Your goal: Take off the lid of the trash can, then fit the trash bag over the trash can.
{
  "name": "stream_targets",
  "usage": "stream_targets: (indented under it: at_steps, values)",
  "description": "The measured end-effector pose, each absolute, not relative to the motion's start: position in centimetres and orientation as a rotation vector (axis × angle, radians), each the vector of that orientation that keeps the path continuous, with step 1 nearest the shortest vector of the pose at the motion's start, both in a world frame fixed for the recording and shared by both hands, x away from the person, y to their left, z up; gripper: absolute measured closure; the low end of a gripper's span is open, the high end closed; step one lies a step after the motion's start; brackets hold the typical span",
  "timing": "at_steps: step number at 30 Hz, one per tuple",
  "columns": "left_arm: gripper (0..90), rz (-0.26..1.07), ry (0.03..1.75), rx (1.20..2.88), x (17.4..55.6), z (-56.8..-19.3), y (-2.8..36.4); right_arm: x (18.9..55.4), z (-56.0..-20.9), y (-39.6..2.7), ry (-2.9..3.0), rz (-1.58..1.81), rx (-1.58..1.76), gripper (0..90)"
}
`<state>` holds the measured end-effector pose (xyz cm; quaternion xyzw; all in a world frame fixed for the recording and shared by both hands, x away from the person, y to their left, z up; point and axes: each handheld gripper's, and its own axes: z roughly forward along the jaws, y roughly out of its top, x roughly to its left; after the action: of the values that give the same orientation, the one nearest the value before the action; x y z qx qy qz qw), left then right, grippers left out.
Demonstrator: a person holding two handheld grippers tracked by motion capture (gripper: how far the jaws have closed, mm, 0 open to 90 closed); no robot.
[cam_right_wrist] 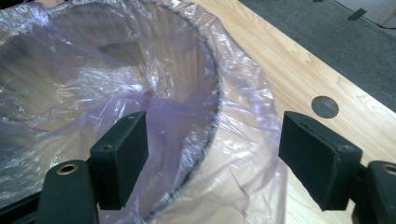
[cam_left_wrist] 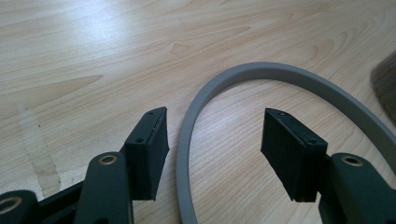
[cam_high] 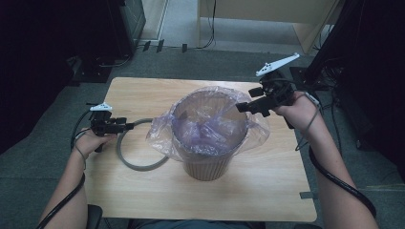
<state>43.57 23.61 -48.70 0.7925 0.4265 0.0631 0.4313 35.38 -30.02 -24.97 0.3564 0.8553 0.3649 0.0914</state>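
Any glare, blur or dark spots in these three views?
High view: soft overall, both side edges nearly black, bag sheen hides the bin's inside. Left gripper view: window glare washes the table at upper left; grey ring sharp, fingers slightly soft. Right gripper view: bright highlights on the bag's wrinkles, near fingers blurred.

My left black two-jaw gripper (cam_high: pixel 128 126) low, level, jaws apart, nothing pinched. My right black two-jaw gripper (cam_high: pixel 241 108) raised, jaws apart, pads pressing nothing. Forearms bare.
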Motion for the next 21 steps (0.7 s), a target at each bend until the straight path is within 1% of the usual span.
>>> stream_targets:
  at_steps: [8,21]
  values:
    - [40.7,0.157,1.073,1.983,43.5,-48.9,23.7,35.2,-24.9,-32.1,2.506,1.093,1.079,24.2]
    - [40.6,0.149,1.077,1.995,43.5,-49.1,23.7,35.6,-26.4,-35.3,2.436,1.096,1.168,24.2]
